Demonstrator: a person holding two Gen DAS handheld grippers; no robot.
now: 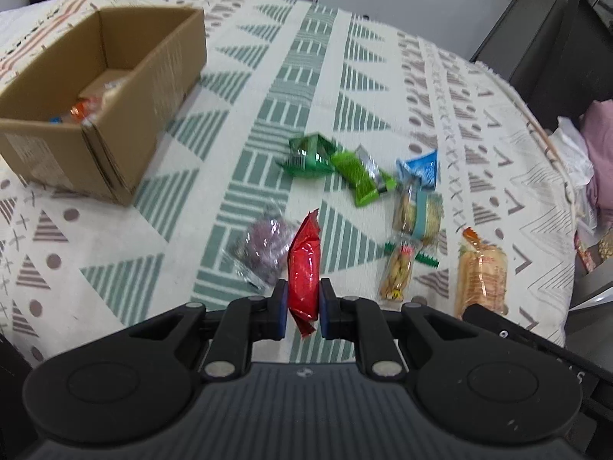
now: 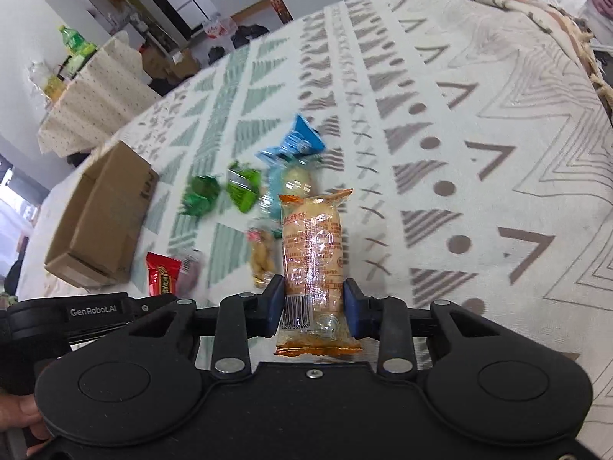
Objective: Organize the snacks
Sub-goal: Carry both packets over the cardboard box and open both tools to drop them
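Two snack packets were held, one in each gripper. At ten o'clock in the left wrist view an open cardboard box (image 1: 103, 88) sat on the patterned cloth (image 1: 249, 76), with an orange-wrapped snack (image 1: 82, 109) inside. The left gripper (image 1: 303, 304) was closed tight on a glossy red packet (image 1: 304, 268), narrow and crinkled; its blue pads pressed both flanks of the packet's lower half, while the notched top edge jutted toward twelve o'clock. Just beside it, at eleven o'clock, lay a purple packet (image 1: 262, 253). In the right wrist view, the right gripper (image 2: 314, 308) was clamped, partly closed, on a clear packet with orange ends (image 2: 312, 253), pale biscuits showing through. The pads gripped its lower third by the barcode, and the rest stood toward twelve o'clock.
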